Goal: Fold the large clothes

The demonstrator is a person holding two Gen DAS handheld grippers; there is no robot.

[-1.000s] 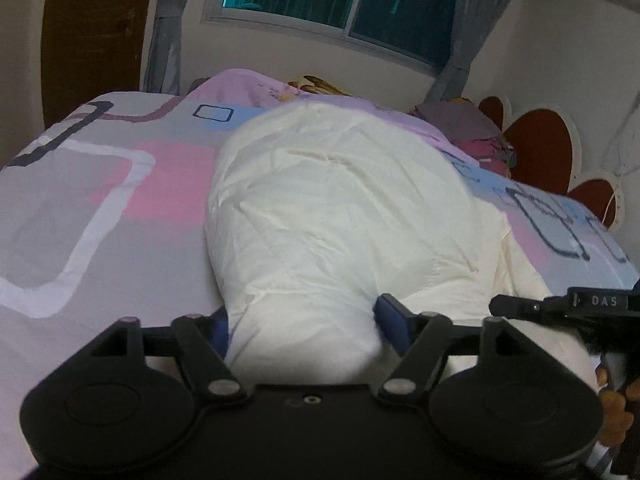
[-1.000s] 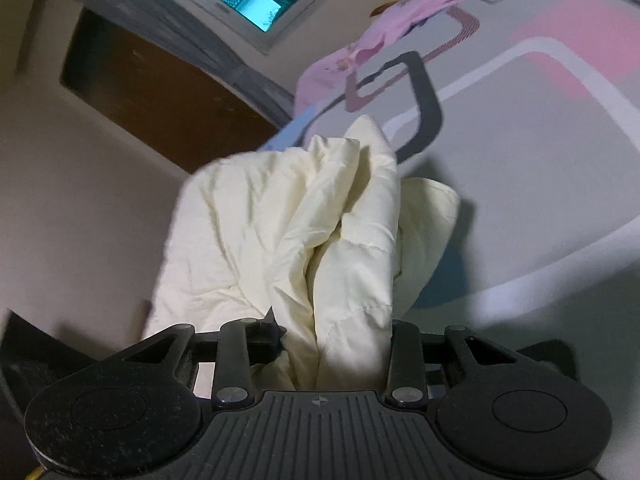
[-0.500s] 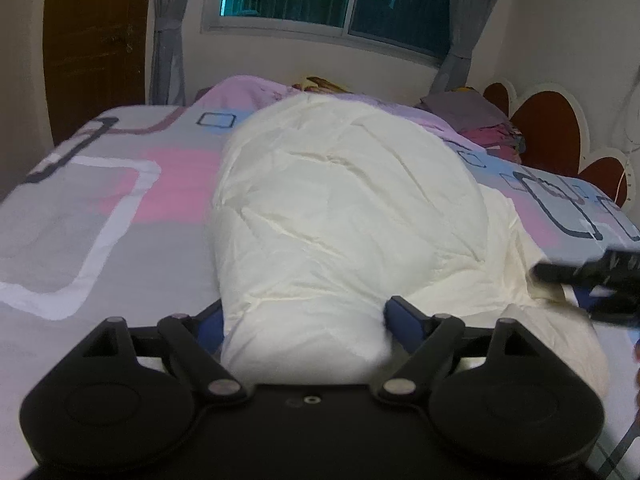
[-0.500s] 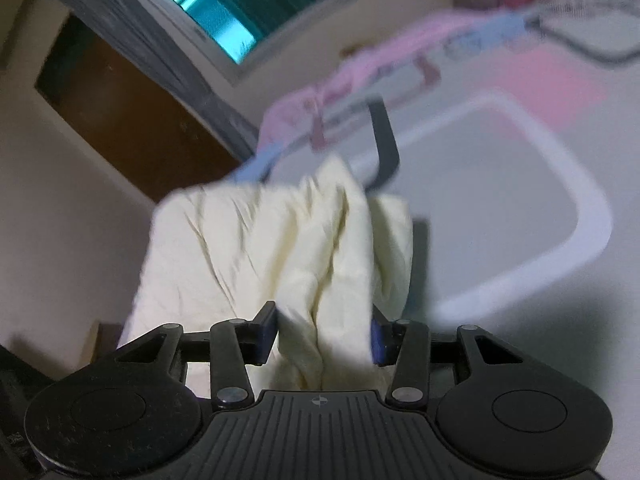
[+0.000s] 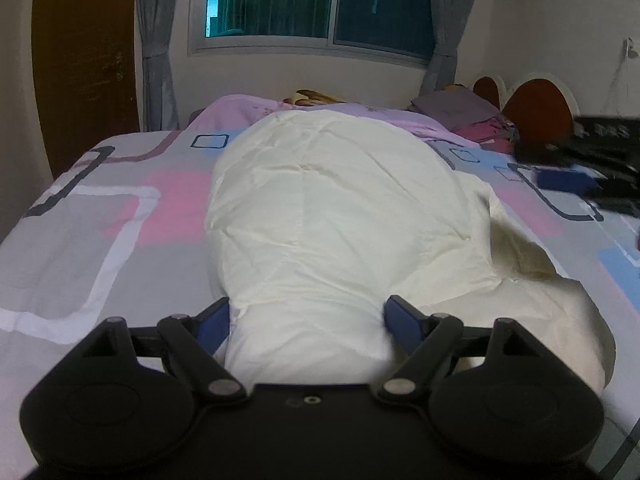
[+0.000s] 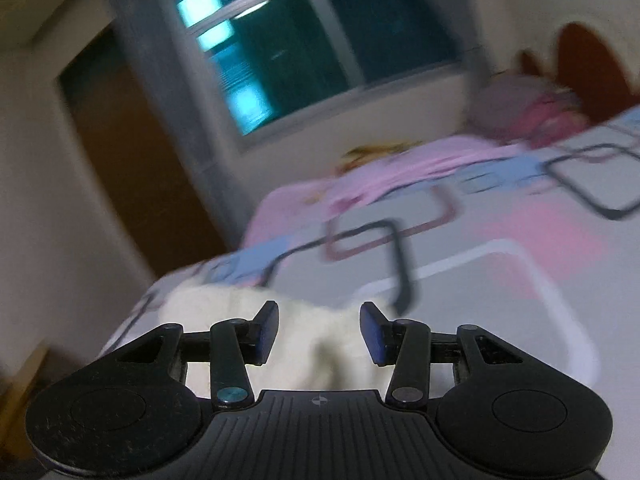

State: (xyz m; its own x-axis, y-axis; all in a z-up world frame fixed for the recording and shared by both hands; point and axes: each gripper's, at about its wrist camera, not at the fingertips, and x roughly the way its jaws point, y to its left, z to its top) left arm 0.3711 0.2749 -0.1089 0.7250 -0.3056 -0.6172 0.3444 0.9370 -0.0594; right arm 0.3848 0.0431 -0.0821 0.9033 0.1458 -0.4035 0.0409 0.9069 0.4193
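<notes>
Two blue-padded jaws of the left gripper (image 5: 308, 322) clamp a thick bunch of the cream duvet (image 5: 332, 216) at its near end, the fabric bulging tight between them. Beyond the grip, the duvet lies as a long, puffy roll down the middle of the bed (image 5: 80, 240), running away toward the window (image 5: 312, 4), with a flatter flap spilling off its right side near the gripper.

On the other side, the right gripper (image 6: 319, 332) has its jaws spread apart and clasps nothing; a crumpled part of the duvet (image 6: 208, 304) sits just below and behind the gap, though motion blur hides whether cloth touches either pad. In the left wrist view this gripper shows only as a dark, smeared shape at the right edge of the bed.

Around the duvet, the bed wears a grey sheet patterned with pink, blue and white rounded squares. A pink blanket (image 5: 240, 110) is heaped at the bed's far edge under the window, and folded clothes in grey and maroon (image 5: 460, 114) are stacked at the far right corner, beside the red-and-white headboard (image 5: 536, 108). Grey curtains flank the window, and a brown door (image 5: 84, 60) stands left of it
</notes>
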